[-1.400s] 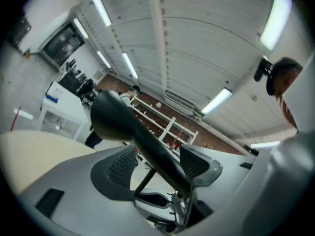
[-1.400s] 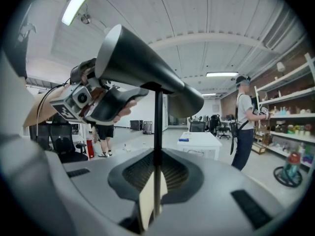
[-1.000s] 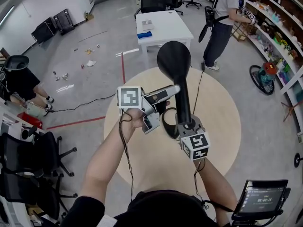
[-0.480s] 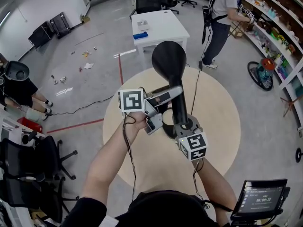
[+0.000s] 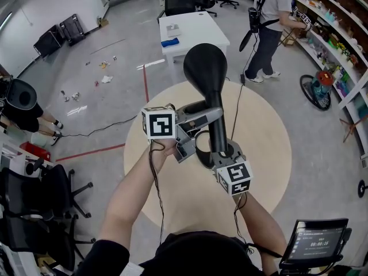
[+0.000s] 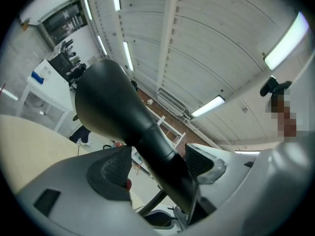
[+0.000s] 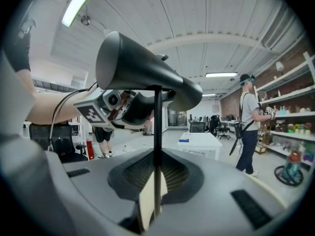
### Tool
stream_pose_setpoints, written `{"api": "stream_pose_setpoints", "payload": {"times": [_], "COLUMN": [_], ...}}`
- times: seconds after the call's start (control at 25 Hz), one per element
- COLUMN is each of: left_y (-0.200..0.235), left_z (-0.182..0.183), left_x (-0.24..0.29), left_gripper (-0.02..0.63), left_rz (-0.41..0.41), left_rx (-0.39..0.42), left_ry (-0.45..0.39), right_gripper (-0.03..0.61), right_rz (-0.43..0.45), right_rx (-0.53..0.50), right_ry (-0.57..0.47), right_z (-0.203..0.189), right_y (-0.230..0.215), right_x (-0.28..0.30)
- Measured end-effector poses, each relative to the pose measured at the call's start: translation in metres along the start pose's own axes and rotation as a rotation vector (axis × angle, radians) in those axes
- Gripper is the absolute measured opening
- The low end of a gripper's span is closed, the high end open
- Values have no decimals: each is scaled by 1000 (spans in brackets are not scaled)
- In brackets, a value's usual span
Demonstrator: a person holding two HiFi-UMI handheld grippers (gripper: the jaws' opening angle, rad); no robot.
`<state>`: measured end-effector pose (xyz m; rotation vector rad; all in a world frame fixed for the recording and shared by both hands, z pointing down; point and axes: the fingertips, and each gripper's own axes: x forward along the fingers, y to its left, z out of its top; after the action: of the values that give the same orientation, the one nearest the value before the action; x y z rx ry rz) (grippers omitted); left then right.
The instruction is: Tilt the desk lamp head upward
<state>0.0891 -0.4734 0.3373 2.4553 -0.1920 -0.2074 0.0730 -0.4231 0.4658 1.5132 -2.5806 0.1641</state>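
A black desk lamp stands on the round beige table (image 5: 264, 148). Its cone-shaped head (image 5: 205, 68) points up and away from me, on a thick neck (image 5: 218, 132) above a ring base (image 5: 201, 149). My left gripper (image 5: 208, 114) comes in from the left and is shut on the neck just below the head. In the left gripper view the neck (image 6: 162, 156) fills the gap of the left gripper (image 6: 157, 163). My right gripper (image 5: 224, 157) sits lower and is shut on the lamp's thin stem (image 7: 157, 132), seen up close in the right gripper (image 7: 156, 181).
Beyond the round table stands a white table (image 5: 192, 30). A person (image 5: 269, 27) stands at the shelves (image 5: 339, 50) on the right. Office chairs (image 5: 40, 200) and a seated person (image 5: 20, 105) are at the left. A screen (image 5: 313, 240) is at my lower right.
The lamp head has swung slightly up and to the left in the view, with my left gripper moving along on its neck. The right gripper stays put on the stem.
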Motion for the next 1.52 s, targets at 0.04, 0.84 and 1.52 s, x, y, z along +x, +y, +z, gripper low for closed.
{"api": "stream_pose_setpoints", "payload": {"times": [0.04,0.84,1.52], "left_y": [-2,-21,-28], "left_z": [1,0,0], "left_x": [0,1,2], "left_gripper": [342,344,344], "left_rz": [-2,19,45], "left_rx": [17,311,470], "left_ry": [7,80,125], "right_gripper": [43,43,43], "right_rz": [1,0,1], "right_rx": [1,-12,-10], "right_ry": [7,37,41], "right_z": [-2,-20,-20], "right_y": [0,2,1], "right_x": [1,-2,-1]}}
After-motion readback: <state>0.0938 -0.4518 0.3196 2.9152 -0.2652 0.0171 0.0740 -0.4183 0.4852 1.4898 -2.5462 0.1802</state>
